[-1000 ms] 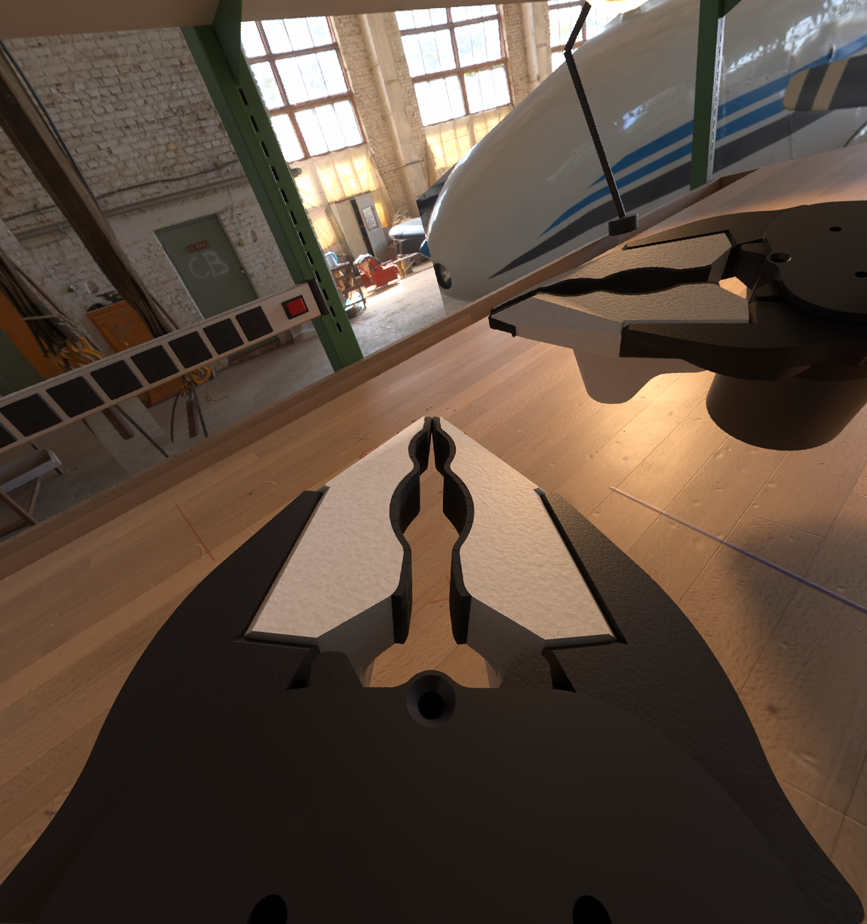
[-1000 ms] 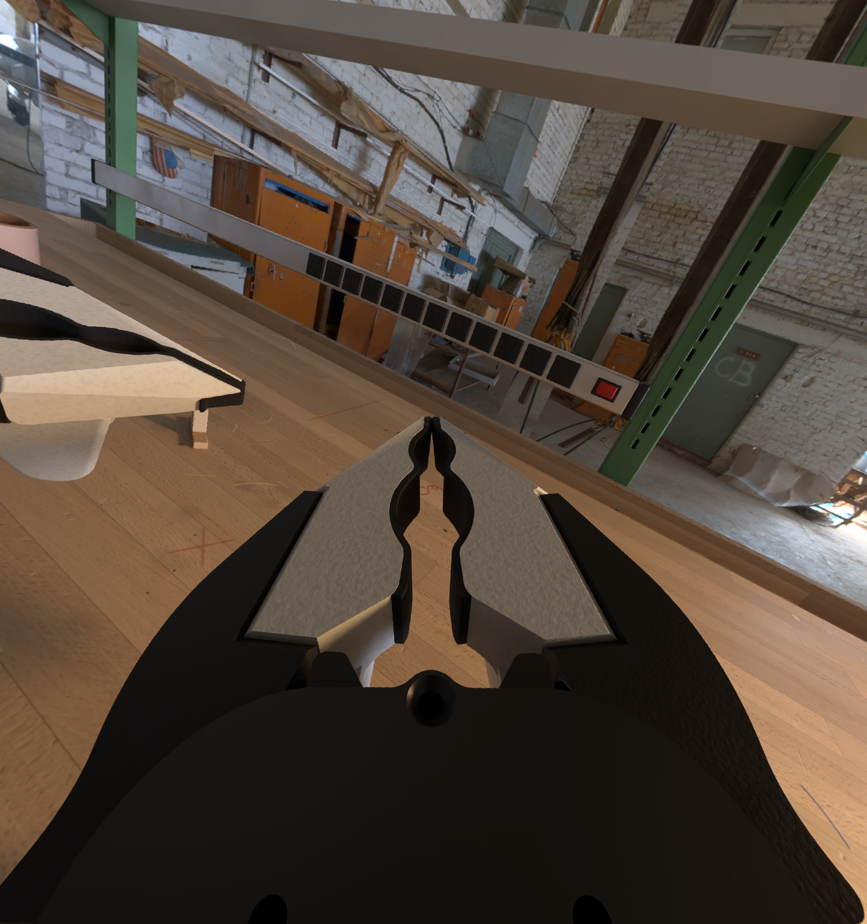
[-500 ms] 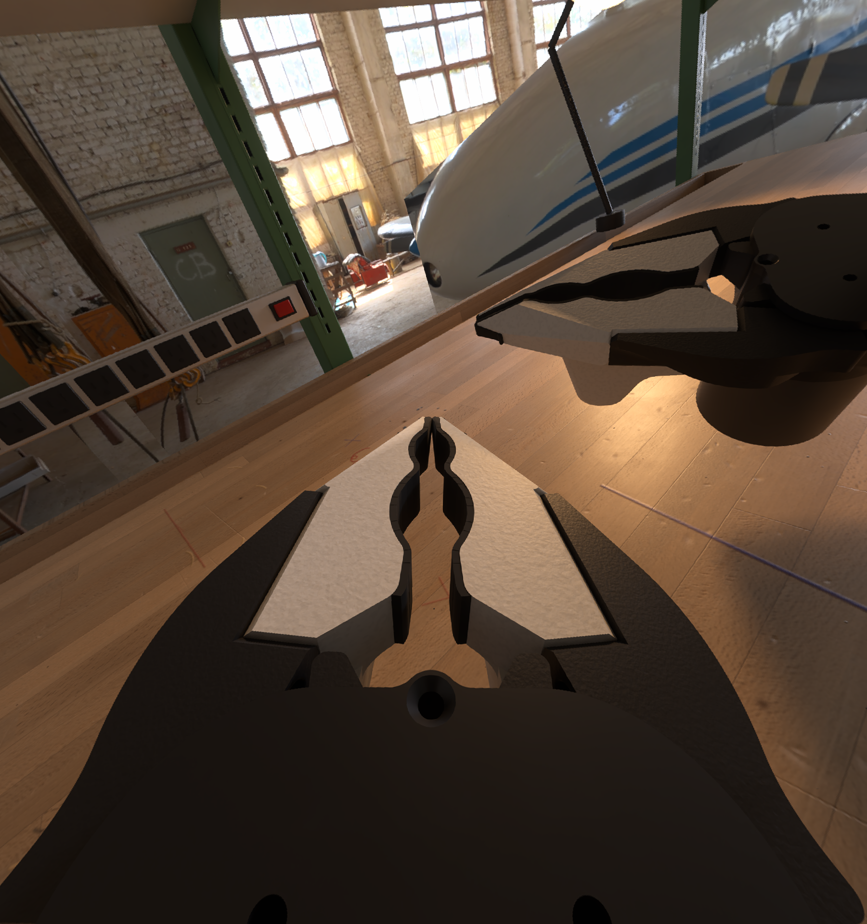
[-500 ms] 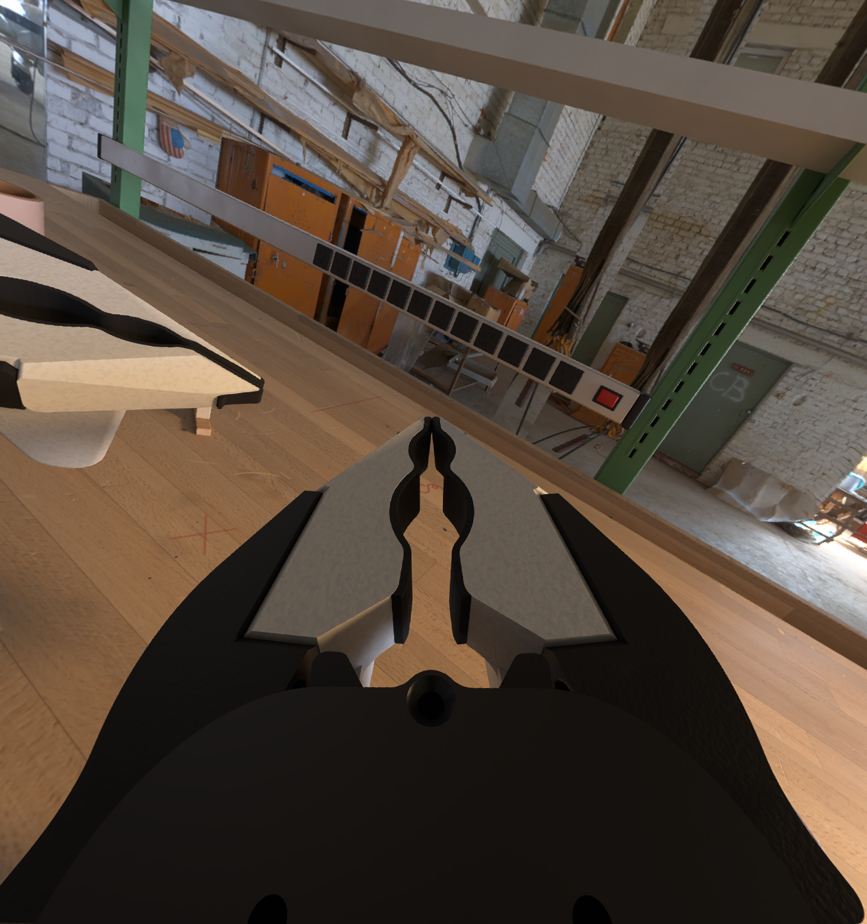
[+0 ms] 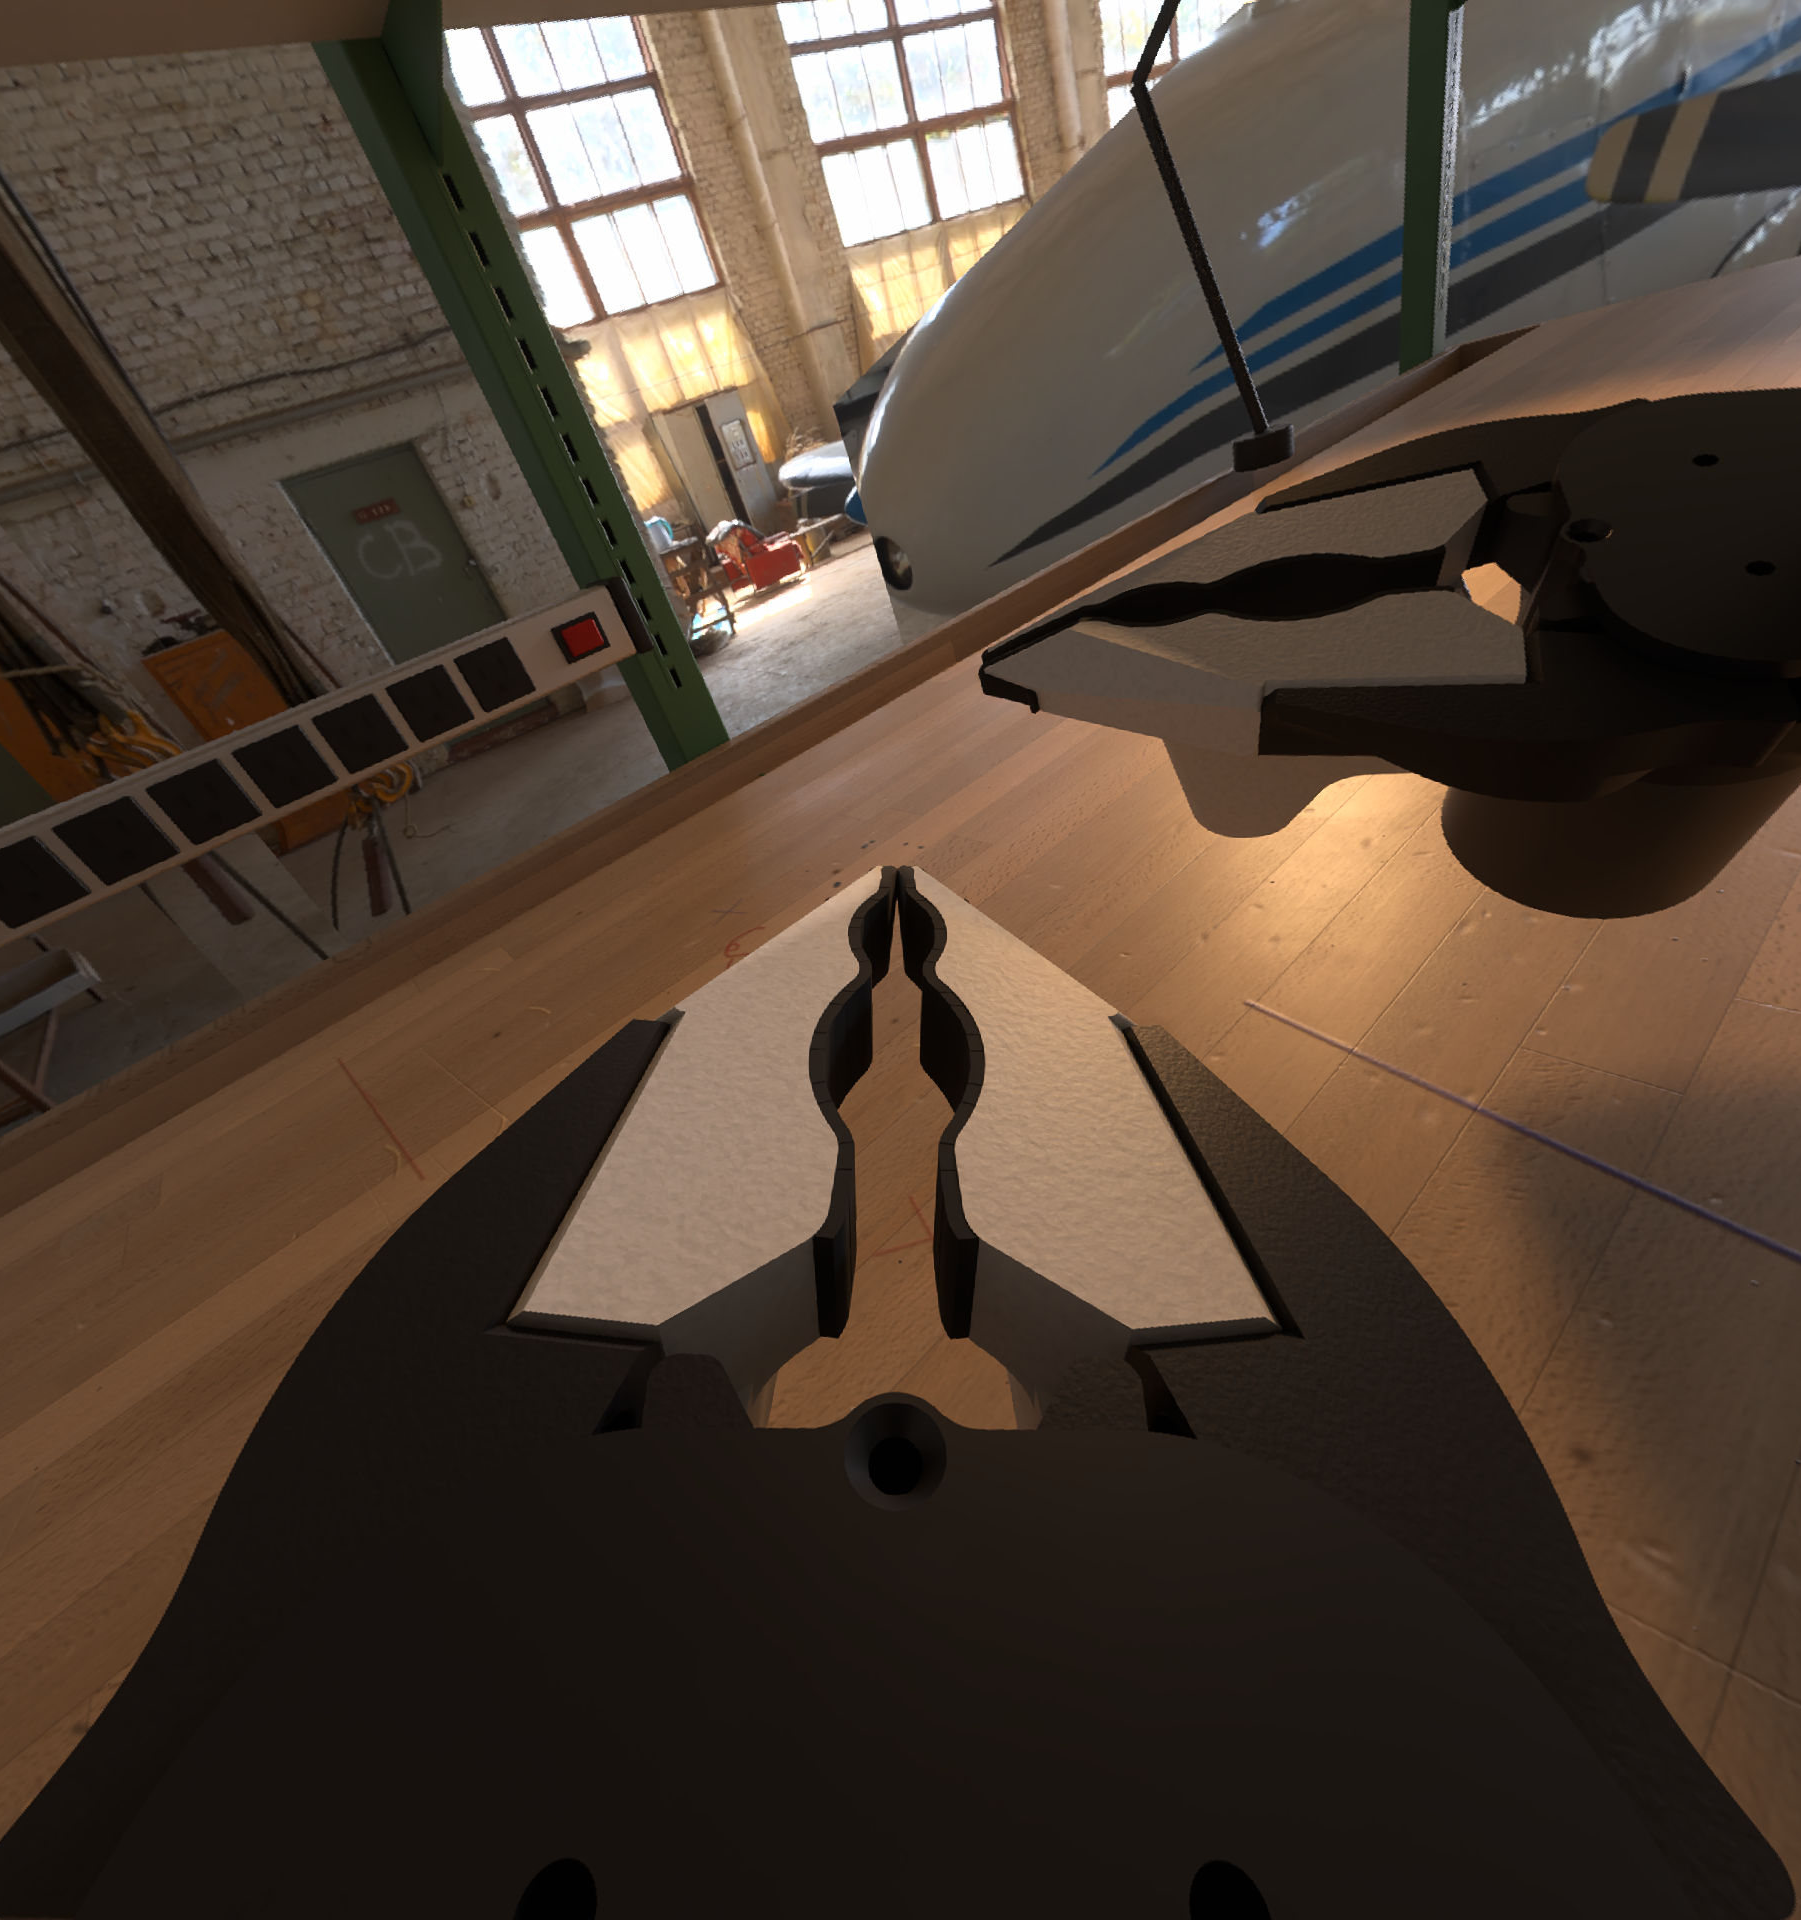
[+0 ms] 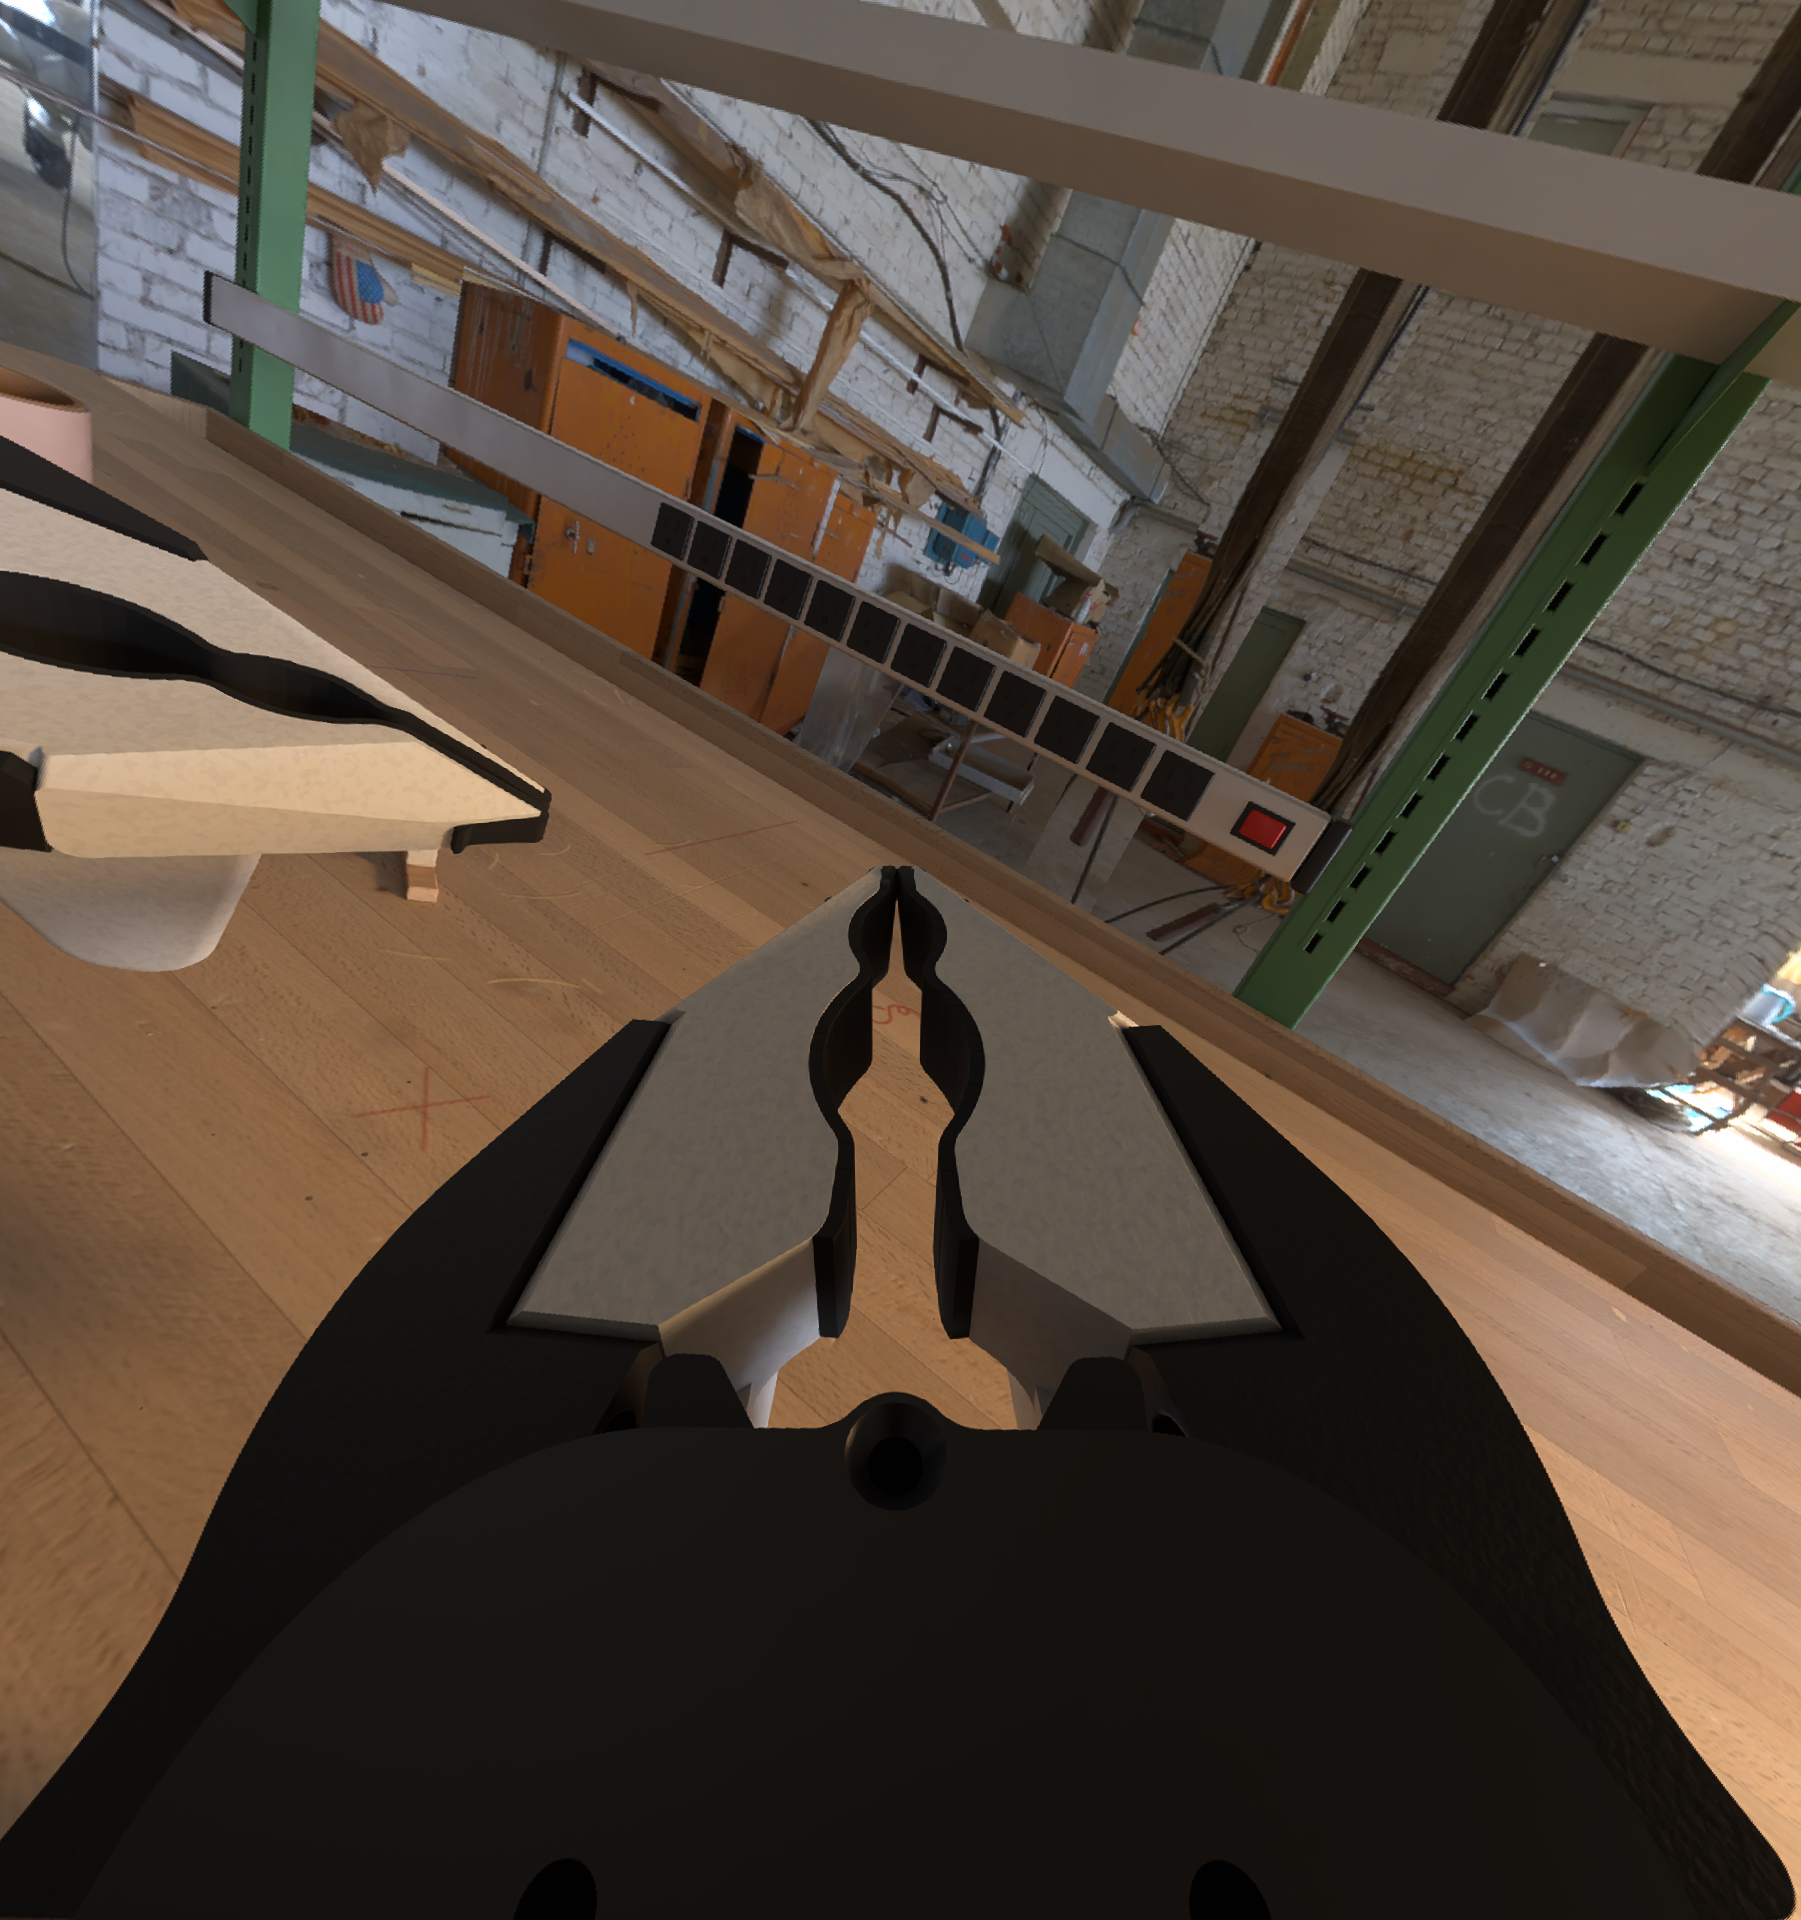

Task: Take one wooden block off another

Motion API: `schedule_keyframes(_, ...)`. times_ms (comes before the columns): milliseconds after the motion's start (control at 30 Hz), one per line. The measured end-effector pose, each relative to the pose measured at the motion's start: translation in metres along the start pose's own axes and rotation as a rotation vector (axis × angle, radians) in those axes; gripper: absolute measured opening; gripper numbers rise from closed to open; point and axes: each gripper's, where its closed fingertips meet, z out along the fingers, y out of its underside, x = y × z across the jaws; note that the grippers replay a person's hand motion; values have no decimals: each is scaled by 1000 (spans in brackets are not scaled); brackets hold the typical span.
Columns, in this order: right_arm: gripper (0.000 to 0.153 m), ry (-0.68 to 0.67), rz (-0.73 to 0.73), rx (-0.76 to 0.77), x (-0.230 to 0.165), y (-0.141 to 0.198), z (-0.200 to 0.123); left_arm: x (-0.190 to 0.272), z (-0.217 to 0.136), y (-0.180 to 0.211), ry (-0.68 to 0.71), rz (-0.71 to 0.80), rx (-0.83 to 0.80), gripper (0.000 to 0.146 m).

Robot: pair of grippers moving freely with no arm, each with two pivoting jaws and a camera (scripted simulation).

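Observation:
In the right wrist view a small pale wooden block [image 6: 421,875] stands on the wooden table [image 6: 252,1143], mostly hidden behind the tip of my left gripper [image 6: 522,810]; I cannot tell whether another block lies on it. My right gripper [image 6: 896,878] is shut and empty, above the table, to the right of the block. In the left wrist view my left gripper [image 5: 896,878] is shut and empty over the table [image 5: 252,1299]. The right gripper [image 5: 1000,675] shows at the upper right, also shut. No block shows in the left wrist view.
A pink cylinder [image 6: 18,421] stands at the far left of the table. A power strip [image 6: 875,634] hangs beyond the table's far edge and also shows in the left wrist view [image 5: 283,758]. A thin black rod on a small base [image 5: 1260,449] stands at the back.
Both grippers have drifted slightly; in the right wrist view the left gripper's tip has slid right and covers more of the block. Both stay shut.

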Motion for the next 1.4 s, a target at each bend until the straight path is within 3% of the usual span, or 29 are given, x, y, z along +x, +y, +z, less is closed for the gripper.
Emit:
schedule_keyframes(933,0,-7,-10,-3,-2,0,0,2,1,1,8,11,-5,0)
schedule_keyframes(1100,0,-22,-19,-8,-4,0,0,12,-10,-12,20,13,64,0)
schedule_keyframes(1400,0,-97,-57,-53,-19,0,5,59,-45,-22,259,95,130,0)
